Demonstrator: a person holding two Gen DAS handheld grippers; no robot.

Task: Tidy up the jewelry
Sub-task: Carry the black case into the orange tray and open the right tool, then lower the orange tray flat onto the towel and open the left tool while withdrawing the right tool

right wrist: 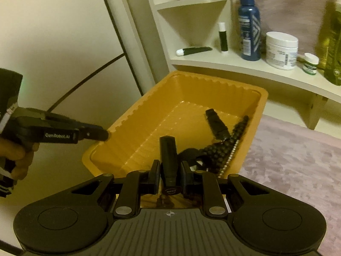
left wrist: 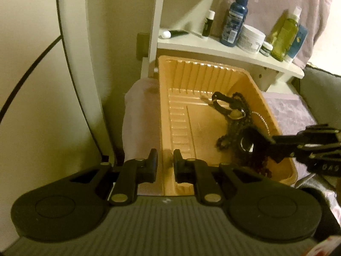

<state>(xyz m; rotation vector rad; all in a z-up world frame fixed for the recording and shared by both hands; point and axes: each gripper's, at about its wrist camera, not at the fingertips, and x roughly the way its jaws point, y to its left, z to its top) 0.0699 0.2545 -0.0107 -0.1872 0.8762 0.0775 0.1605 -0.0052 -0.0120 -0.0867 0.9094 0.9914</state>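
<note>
One orange tray [right wrist: 136, 115] stands on a mauve cloth [right wrist: 294, 162], below a white shelf [right wrist: 245, 68].

Left gripper [left wrist: 165, 162]: one, at the tray's near-left rim. Its two fingers [left wrist: 153, 160] are parted with a clear gap between them and nothing gripped; the rim shows in the gap. In the right wrist view it comes in from the left, with its tip [right wrist: 100, 135] at the tray's left wall.

Tray contents, all in its right half: one black watch [right wrist: 169, 160], one black clip [left wrist: 221, 104], one dark bead string [right wrist: 226, 147] and one silver chain [right wrist: 231, 155], lying in a tangled heap. The beads may be more than one strand; this cannot be told.

Right gripper [right wrist: 169, 171]: one, over the tray's near-right part. Its two fingers [right wrist: 154, 173] are clenched on the watch, one on each side of the strap. The strap's long axis runs straight ahead along the fingers, free end pointing away toward the tray's far wall, round case at the near end below the fingers. From the left wrist view the gripper reaches in from the right, with the case [left wrist: 247, 143] at its tip above the beads.

Shelf items, left to right: one black tube [right wrist: 194, 50] lying down, one small black stick [right wrist: 222, 37] upright, one blue bottle [right wrist: 249, 25], one white jar [right wrist: 281, 50], one small green-labelled jar [right wrist: 311, 64], one yellow-green bottle [right wrist: 332, 42].
</note>
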